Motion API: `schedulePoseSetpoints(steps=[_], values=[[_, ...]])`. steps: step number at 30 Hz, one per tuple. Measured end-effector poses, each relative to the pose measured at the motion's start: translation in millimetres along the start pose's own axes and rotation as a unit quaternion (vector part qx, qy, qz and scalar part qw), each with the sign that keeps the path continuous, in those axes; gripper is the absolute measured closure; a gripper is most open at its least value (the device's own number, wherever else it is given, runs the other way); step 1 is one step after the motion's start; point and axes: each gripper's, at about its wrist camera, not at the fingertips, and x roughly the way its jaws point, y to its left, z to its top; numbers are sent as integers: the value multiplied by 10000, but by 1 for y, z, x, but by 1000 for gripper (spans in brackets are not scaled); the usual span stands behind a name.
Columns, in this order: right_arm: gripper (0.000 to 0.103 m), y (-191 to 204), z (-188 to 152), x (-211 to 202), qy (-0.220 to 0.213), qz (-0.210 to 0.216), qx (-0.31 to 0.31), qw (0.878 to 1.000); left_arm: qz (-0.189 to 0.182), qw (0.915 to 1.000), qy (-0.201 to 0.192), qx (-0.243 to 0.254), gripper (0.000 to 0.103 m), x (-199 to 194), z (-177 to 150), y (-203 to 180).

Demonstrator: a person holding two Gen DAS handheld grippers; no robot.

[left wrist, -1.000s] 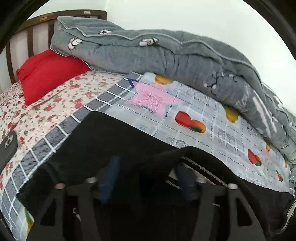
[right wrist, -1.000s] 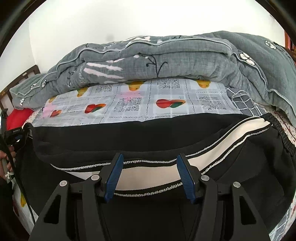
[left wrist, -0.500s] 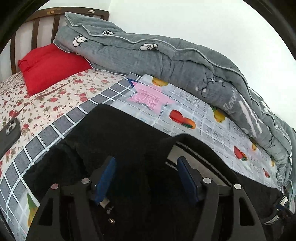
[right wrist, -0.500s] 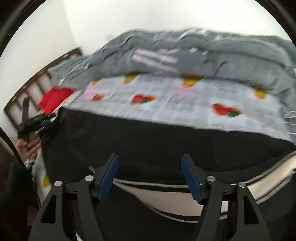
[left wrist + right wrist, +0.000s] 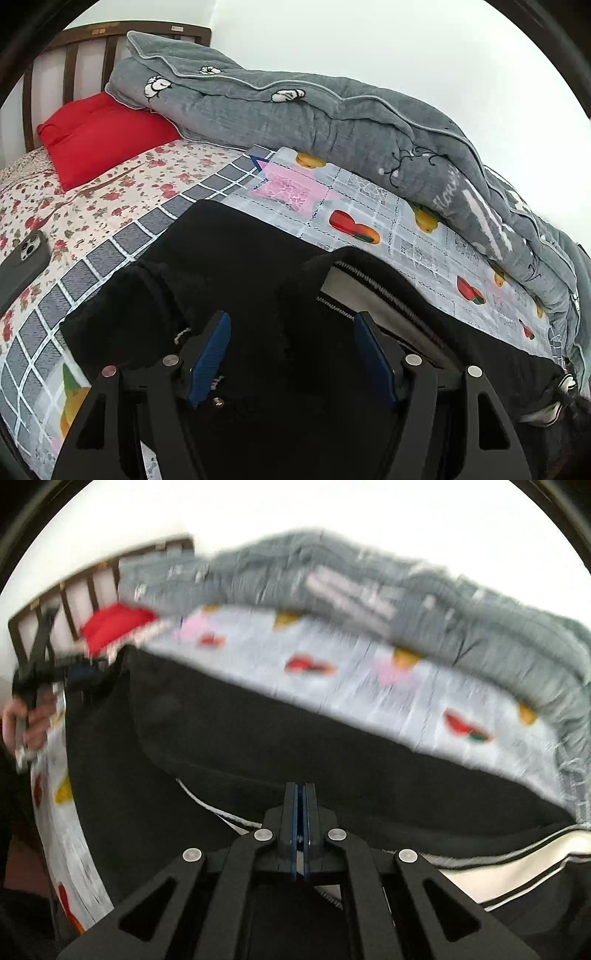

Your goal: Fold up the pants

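Note:
Black pants (image 5: 240,258) with a white side stripe (image 5: 369,291) lie across the patterned bed sheet (image 5: 369,206). My left gripper (image 5: 291,321) hovers over the bunched end of the pants with its blue pads (image 5: 208,354) wide apart; dark cloth lies between and under them, and I see no pinch. In the blurred right wrist view the pants (image 5: 295,746) spread ahead and the stripe (image 5: 517,860) runs off to the right. My right gripper (image 5: 300,790) is shut, pads together, with no cloth visible between them. The left gripper (image 5: 79,672) shows at far left, held by a hand (image 5: 33,720).
A rolled grey quilt (image 5: 332,110) runs along the wall side of the bed. A red pillow (image 5: 99,136) leans at the wooden headboard (image 5: 92,40). A dark phone (image 5: 22,266) lies on the floral sheet at the left. The bed's near edge drops away at the lower left.
The right gripper's jaws went from wide apart to shut, and its view swung and rolled toward the headboard. The left view drew back a little, showing more of the pants and the phone.

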Motion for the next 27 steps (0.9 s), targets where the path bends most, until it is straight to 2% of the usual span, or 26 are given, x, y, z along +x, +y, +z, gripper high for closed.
schedulePoseSetpoints(steps=[4, 7, 11, 13, 15, 17, 18, 19, 21, 24, 27], values=[[102, -21, 28, 2, -169, -303, 259, 9991, -43, 10000, 0, -54, 36, -2, -1, 1], [102, -41, 45, 31, 0, -318, 630, 9975, -61, 10000, -17, -27, 36, -2, -4, -1], [103, -49, 50, 79, 379, -986, 785, 9913, -35, 10000, -15, 61, 36, 1, -5, -7], [103, -52, 47, 93, 595, -889, 931, 9899, -20, 10000, 18, 81, 36, 3, -5, -10], [102, -56, 44, 90, 700, -854, 983, 9890, -17, 9999, 27, 97, 36, 3, -5, -12], [91, -66, 39, 67, 513, -855, 1138, 9885, 0, 9999, 19, 124, 36, 1, -5, -13], [77, -74, 34, 51, 353, -932, 1238, 9873, 8, 9999, 22, 132, 36, 1, -5, -14], [55, -81, 32, 41, 261, -998, 1295, 9862, 6, 9999, 26, 133, 36, 0, -6, -14], [36, -109, 16, 5, -19, -1423, 1468, 9789, 6, 9999, 27, 123, 36, -2, -7, -15], [33, -150, -4, -31, -81, -2166, 1558, 9637, -3, 9999, 18, 136, 36, -2, -7, -15], [33, -200, -30, -60, 2, -2591, 1870, 9476, 58, 9999, 7, 141, 36, -5, -12, -20]])
